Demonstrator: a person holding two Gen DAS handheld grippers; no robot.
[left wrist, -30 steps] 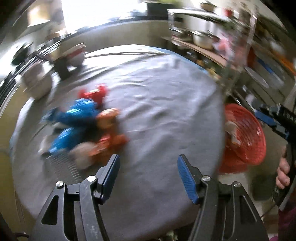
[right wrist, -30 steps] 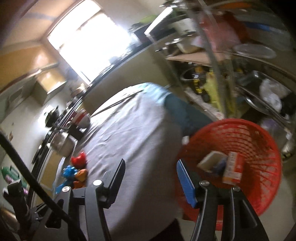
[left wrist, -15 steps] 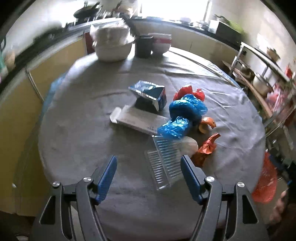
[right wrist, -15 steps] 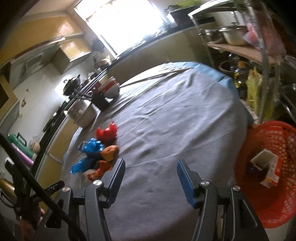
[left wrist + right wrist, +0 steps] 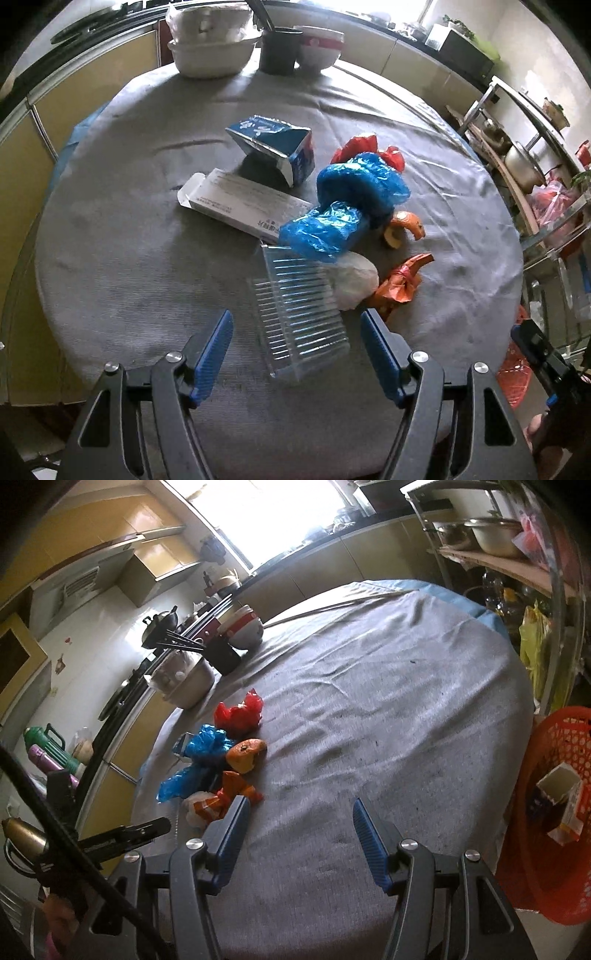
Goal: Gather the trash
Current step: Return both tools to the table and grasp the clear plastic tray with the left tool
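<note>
A heap of trash lies on the grey-clothed round table [image 5: 122,258]: a clear ribbed plastic tray [image 5: 295,306], a crumpled blue bag [image 5: 347,206], a long white carton [image 5: 240,201], a torn blue box [image 5: 273,144], a red bag [image 5: 364,146], orange peel [image 5: 404,227], an orange wrapper [image 5: 400,284] and a white wad [image 5: 352,278]. My left gripper [image 5: 297,339] is open and hovers over the tray's near end, not touching it. My right gripper [image 5: 299,823] is open over bare cloth, the orange wrapper [image 5: 236,788] just left of its left finger. The red basket [image 5: 554,812] stands beside the table.
A white pot [image 5: 210,44], a dark cup [image 5: 279,50] and a bowl [image 5: 319,48] stand at the table's far edge. A metal shelf rack [image 5: 528,147] with pans lies to the right. The basket holds small cartons [image 5: 565,801]. Cabinets and a counter ring the table.
Both grippers swung from the basket side toward the trash heap. The left one now points down over the clear tray, and the heap sits closer in the right wrist view.
</note>
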